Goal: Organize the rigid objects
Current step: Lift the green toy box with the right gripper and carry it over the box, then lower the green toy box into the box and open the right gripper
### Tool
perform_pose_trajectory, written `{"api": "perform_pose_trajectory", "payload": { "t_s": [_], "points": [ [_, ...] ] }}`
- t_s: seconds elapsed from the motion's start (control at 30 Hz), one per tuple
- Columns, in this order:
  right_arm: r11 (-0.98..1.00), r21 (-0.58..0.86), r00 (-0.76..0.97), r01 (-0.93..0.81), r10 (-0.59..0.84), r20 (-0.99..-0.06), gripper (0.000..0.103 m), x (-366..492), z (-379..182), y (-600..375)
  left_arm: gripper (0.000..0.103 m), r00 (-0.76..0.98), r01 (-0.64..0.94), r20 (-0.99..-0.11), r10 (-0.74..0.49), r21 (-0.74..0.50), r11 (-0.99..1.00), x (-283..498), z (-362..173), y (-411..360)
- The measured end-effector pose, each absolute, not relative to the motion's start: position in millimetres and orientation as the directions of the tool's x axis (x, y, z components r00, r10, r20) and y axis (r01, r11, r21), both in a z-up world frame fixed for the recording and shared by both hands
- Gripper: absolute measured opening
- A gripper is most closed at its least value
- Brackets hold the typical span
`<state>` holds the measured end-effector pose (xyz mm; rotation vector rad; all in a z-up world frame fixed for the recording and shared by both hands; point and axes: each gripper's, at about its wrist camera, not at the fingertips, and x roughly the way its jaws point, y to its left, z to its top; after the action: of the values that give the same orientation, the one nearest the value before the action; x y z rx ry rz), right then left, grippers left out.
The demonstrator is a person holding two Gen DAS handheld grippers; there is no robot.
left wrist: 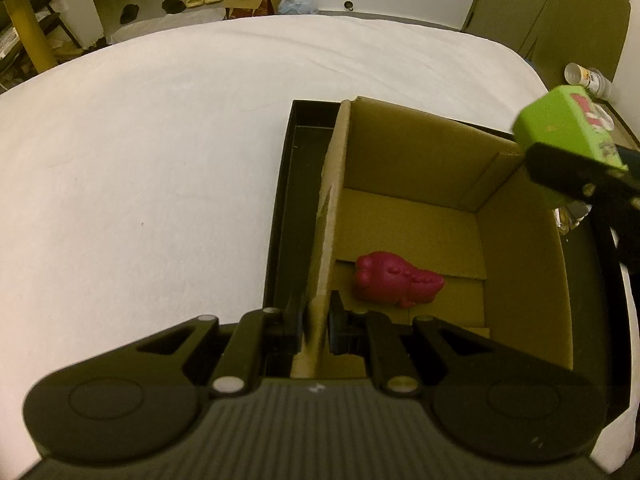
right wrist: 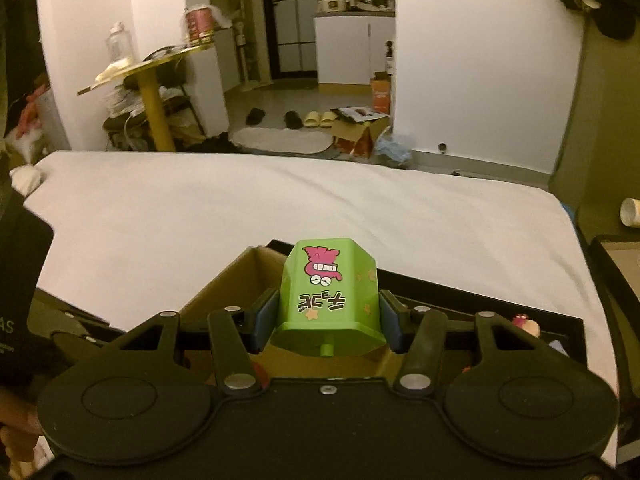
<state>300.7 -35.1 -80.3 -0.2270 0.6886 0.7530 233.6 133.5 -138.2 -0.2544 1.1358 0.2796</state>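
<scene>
past the white bed point(right wrist: 280, 208) you see a messy floor. two yellow slippers point(right wrist: 319, 119) lie side by side, and two black ones point(right wrist: 276, 118) lie just beside them. an open cardboard box on the floor point(right wrist: 360, 130) sits near the white wall, with a blue bag point(right wrist: 394, 148) next to it. a pale rug point(right wrist: 280, 139) lies in front of the slippers. a round table with a yellow leg point(right wrist: 154, 112) stands on the left, with a red can point(right wrist: 199, 24) and a clear bottle point(right wrist: 118, 44) on top. a paper cup point(right wrist: 631, 212) lies tipped over on the right.
</scene>
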Motion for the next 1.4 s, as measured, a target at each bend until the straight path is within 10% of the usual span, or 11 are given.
{"api": "perform_pose_trajectory", "payload": {
  "t_s": [1.4],
  "points": [
    [0.674,0.136,0.275,-0.726,0.466,-0.841,0.053,323.4,-139.5,25.9,0.011,0.405,-0.353,-0.911,0.073,-0.082,0.932,231.4,-139.2,138.1]
  ]
}}
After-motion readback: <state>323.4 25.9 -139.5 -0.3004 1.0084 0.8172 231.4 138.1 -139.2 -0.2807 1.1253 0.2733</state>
